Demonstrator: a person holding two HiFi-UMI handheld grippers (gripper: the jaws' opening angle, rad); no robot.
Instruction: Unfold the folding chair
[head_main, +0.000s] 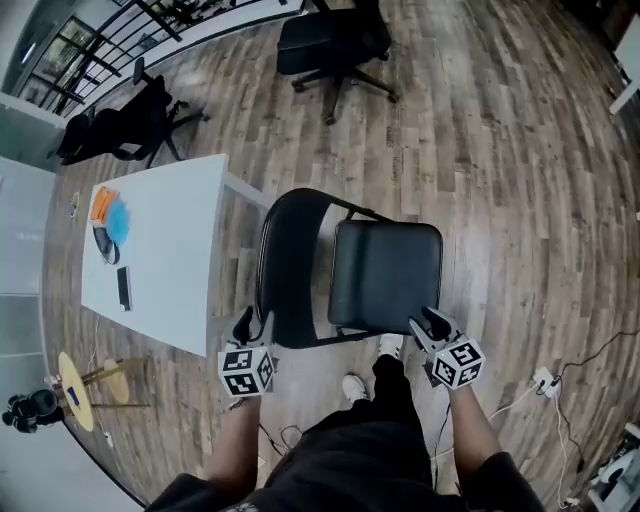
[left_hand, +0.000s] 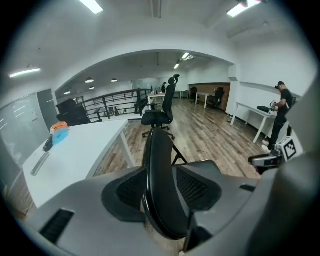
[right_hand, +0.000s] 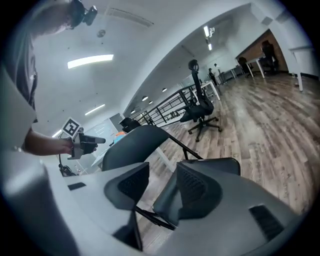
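Observation:
A black folding chair stands open on the wood floor, with its curved backrest (head_main: 290, 265) at the left and its padded seat (head_main: 385, 275) lying flat at the right. My left gripper (head_main: 250, 330) is at the backrest's near edge. In the left gripper view the backrest (left_hand: 162, 160) fills the gap between the pads, so this gripper (left_hand: 162, 187) is shut on it. My right gripper (head_main: 428, 328) is at the seat's near right corner. In the right gripper view that corner (right_hand: 167, 197) lies between the pads of this gripper (right_hand: 162, 182), which is shut on it.
A white table (head_main: 170, 280) stands just left of the chair, with orange and blue items (head_main: 110, 218) and a dark phone (head_main: 123, 288) on it. Two office chairs (head_main: 335, 45) (head_main: 120, 125) stand farther off. A yellow stool (head_main: 75, 390) is near left, and cables with a power strip (head_main: 545, 380) near right.

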